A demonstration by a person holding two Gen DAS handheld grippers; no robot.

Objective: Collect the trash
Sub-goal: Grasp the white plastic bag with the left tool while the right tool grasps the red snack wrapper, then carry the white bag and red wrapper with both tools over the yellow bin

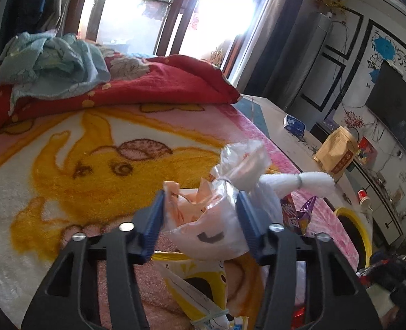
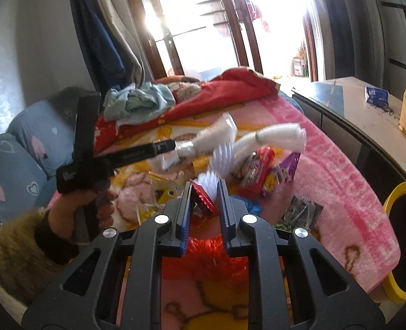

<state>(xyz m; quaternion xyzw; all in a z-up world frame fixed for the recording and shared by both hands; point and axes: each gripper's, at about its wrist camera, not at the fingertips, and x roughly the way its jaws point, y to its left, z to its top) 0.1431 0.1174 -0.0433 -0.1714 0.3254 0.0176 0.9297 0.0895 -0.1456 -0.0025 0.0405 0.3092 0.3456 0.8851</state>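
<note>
Across the whole lower scene: pink plush blanket (image 1: 65,165) with a yellow cartoon figure, covering the bed. Toward its far edge, heaped red floral quilt (image 1: 159,82) with a crumpled pale-blue cloth (image 1: 52,57) on top. Beyond the bed's right edge, long white-topped cabinet (image 1: 293,143) carrying a tan paper bag (image 1: 337,154) and a small blue box (image 1: 295,125). Near the bed's right corner, on the floor, yellow-rimmed round bin (image 2: 403,236).

Close to the bed's right edge, scattered litter: tied bundle of white foam netting (image 2: 274,137), red shiny snack wrapper (image 2: 255,165), purple snack wrapper (image 2: 284,169), all lying just beside one another.

Over the blanket's middle, lifted clear, crumpled white-and-orange plastic bag (image 1: 203,220), squeezed on both sides by the blue-padded fingers of the left gripper (image 1: 203,218), jaws part-way drawn in around it. Below that, on the blanket, yellow-and-white printed wrapper (image 1: 197,283).

Near the bed's front edge, crinkled red foil wrapper (image 2: 203,200), pinched between the nearly touching blue pads of the right gripper (image 2: 204,200), its loose tail hanging beneath the jaws. At left in the right wrist view, hand (image 2: 76,206) in a fuzzy tan sleeve (image 2: 13,250) gripping the left tool's black handle.
</note>
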